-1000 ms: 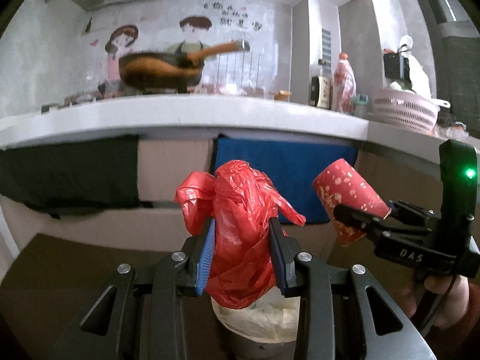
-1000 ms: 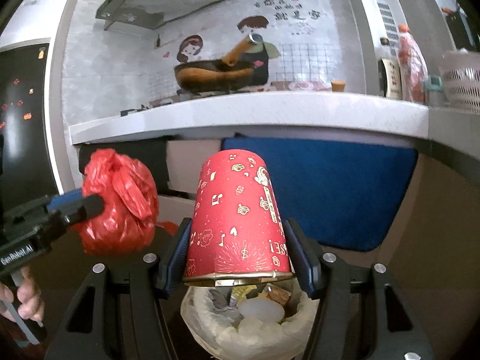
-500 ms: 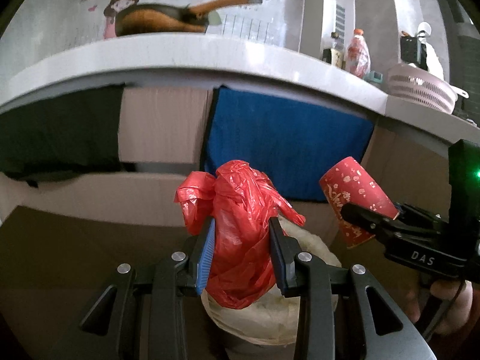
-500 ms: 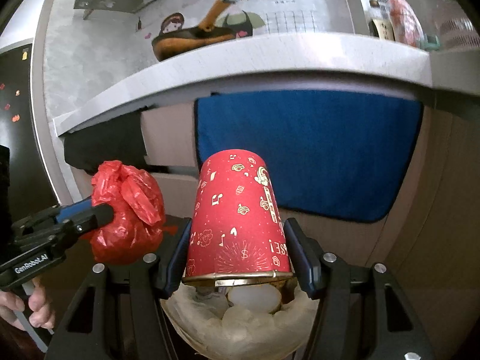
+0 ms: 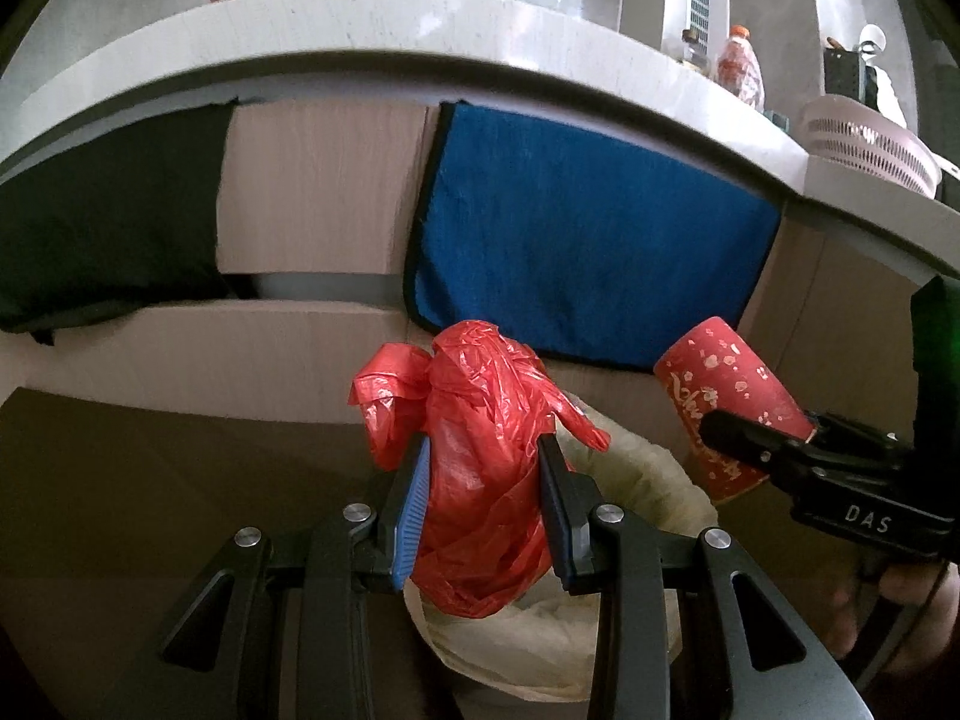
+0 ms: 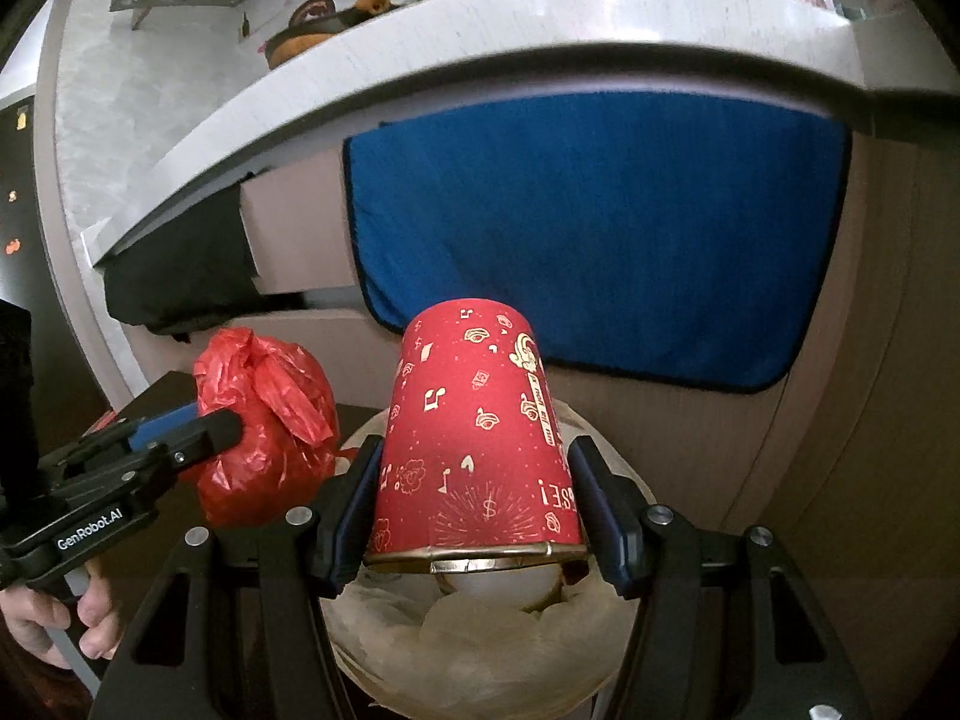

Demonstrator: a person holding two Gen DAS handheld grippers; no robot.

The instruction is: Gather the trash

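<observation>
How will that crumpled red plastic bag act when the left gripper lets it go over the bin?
The crumpled red plastic bag looks floppy: it bulges and creases between the left gripper pads. It is probably light, so it may drop slowly or cling to a pad. It should not roll once in the lined trash bin.

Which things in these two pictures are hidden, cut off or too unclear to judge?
- Bin contents: right wrist view, mostly hidden by the red paper cup; only pale lumps show.
- Bin body and base: left wrist view, cut off by the lower edge and covered by the red plastic bag.
- Inside of the bag: opaque and crumpled in both views.
- Wall picture above the counter: cut off by the upper edge.
</observation>
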